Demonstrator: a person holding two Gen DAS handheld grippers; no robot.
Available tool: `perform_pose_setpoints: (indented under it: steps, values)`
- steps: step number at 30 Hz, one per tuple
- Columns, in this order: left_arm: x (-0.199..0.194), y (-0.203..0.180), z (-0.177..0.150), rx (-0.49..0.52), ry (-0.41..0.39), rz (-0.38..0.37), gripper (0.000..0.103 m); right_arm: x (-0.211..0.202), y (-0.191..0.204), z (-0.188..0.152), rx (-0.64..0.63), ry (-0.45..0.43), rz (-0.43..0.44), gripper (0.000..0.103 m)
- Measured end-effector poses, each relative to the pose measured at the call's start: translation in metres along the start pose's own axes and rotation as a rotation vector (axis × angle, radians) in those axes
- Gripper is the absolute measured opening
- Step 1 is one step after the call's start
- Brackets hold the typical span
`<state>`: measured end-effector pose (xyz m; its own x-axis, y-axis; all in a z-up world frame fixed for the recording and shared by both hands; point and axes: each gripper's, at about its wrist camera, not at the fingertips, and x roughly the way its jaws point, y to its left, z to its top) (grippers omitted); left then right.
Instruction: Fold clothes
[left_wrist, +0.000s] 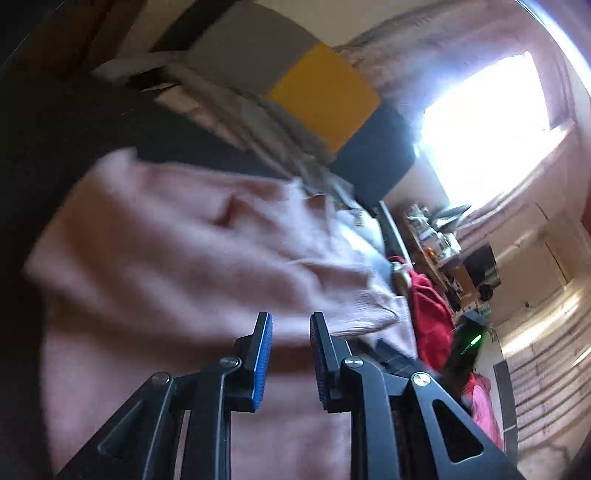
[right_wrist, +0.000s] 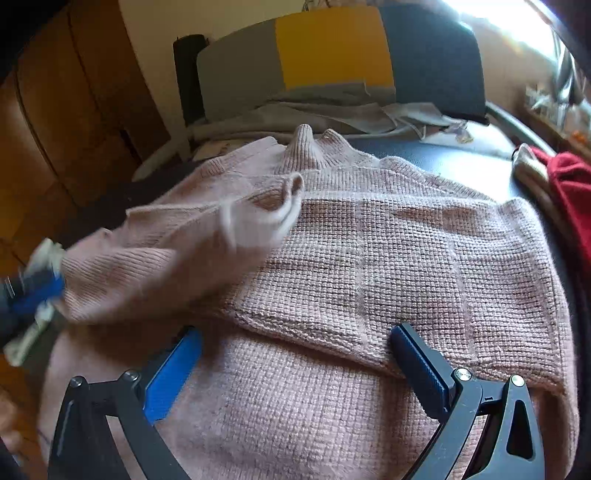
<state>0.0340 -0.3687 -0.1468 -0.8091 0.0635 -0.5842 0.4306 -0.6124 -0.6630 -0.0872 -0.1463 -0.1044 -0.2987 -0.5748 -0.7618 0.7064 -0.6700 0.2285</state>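
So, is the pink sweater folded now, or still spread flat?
Partly folded. On the pink sweater, one layer lies doubled over the body, its knitted edge crossing the front; the sleeve is bunched at the left, not laid flat.

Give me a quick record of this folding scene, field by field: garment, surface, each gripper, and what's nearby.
garment: pink knit sweater, partly folded, one sleeve lying across it
surface: dark tabletop
left gripper: fingers narrowly apart, nothing between them, over the sweater
right gripper: fingers wide open, hovering over the sweater's near part
nearby: red garment at the right; grey cloth behind
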Motion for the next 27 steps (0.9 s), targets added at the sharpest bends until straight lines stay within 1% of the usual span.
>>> perform_pose_setpoints:
  steps: [2,5,6,7,8,9,10,12,14,15,16,18,21,23,27]
  values:
    - [-0.007,0.022,-0.01,-0.038,0.002,0.024,0.02,-0.011,-0.007,0.003,0.076,0.02,0.047,0.103]
    - [-0.005,0.05,-0.02,-0.11,0.022,0.043,0.02,-0.028,-0.014,0.006,0.216,0.002,0.164,0.1]
    - [-0.003,0.058,-0.023,-0.131,0.028,0.044,0.019,-0.033,-0.016,0.007,0.26,-0.007,0.205,0.099]
    - [-0.004,0.063,-0.026,-0.139,0.013,0.018,0.019,-0.037,-0.018,0.008,0.299,-0.013,0.235,0.093]
    - [-0.006,0.065,-0.028,-0.134,0.001,0.006,0.019,-0.035,-0.018,0.011,0.318,-0.008,0.235,0.089]
    - [-0.007,0.064,-0.029,-0.118,-0.002,0.007,0.019,-0.031,-0.019,0.013,0.331,0.003,0.23,0.081]
    - [-0.008,0.063,-0.031,-0.102,-0.006,0.008,0.019,-0.024,-0.02,0.015,0.344,0.021,0.221,0.077]
    - [-0.01,0.063,-0.033,-0.084,-0.012,0.006,0.019,-0.007,-0.023,0.019,0.374,0.062,0.206,0.076]
    - [-0.012,0.064,-0.035,-0.073,-0.016,0.0,0.019,0.006,-0.024,0.022,0.403,0.074,0.206,0.076]
    - [-0.013,0.063,-0.035,-0.068,-0.015,0.0,0.019,0.008,-0.02,0.025,0.387,0.072,0.192,0.07]
    - [-0.014,0.062,-0.035,-0.064,-0.013,0.0,0.019,0.011,-0.014,0.029,0.357,0.093,0.164,0.045]
    - [-0.016,0.06,-0.035,-0.053,-0.01,-0.001,0.02,0.018,0.0,0.036,0.291,0.132,0.108,0.008]
    - [-0.021,0.058,-0.038,-0.024,-0.002,0.006,0.02,0.019,0.029,0.047,0.137,0.175,0.04,0.008]
    - [-0.023,0.057,-0.04,-0.006,0.001,0.012,0.02,0.012,0.045,0.057,0.076,0.182,0.042,0.007]
    - [-0.024,0.054,-0.036,-0.008,0.011,0.026,0.021,-0.027,0.074,0.085,-0.021,0.11,0.079,0.007]
